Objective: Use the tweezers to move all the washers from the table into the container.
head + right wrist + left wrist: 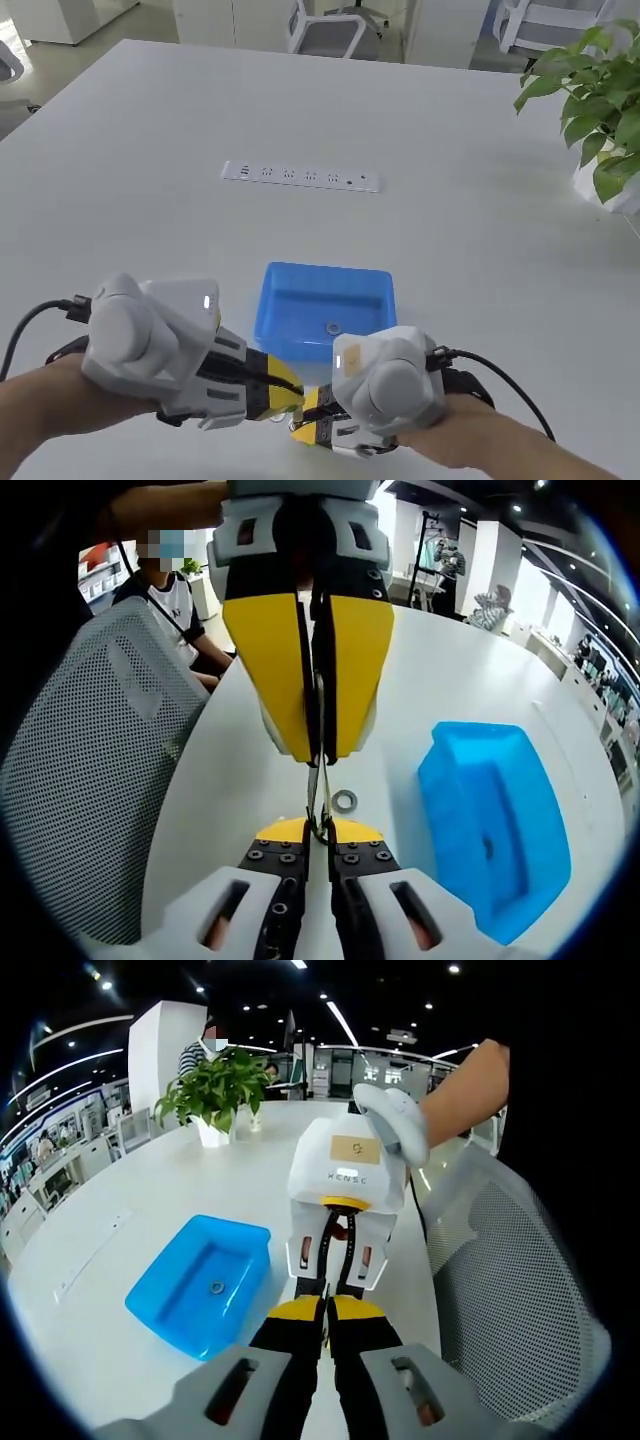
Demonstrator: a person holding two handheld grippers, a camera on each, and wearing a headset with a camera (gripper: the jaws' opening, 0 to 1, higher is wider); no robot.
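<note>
Blue container [290,278], silver washer [344,800] and tweezers [318,780], white table [150,120], green plant [598,105].

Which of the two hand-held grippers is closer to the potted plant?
Right. The right gripper is on the same side as the potted plant; the left gripper sits further left, facing it, with the tweezers held between them. Both are far from the plant.

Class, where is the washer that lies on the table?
In the right gripper view, the washer lies beside the tweezers, left of the blue container.
</note>
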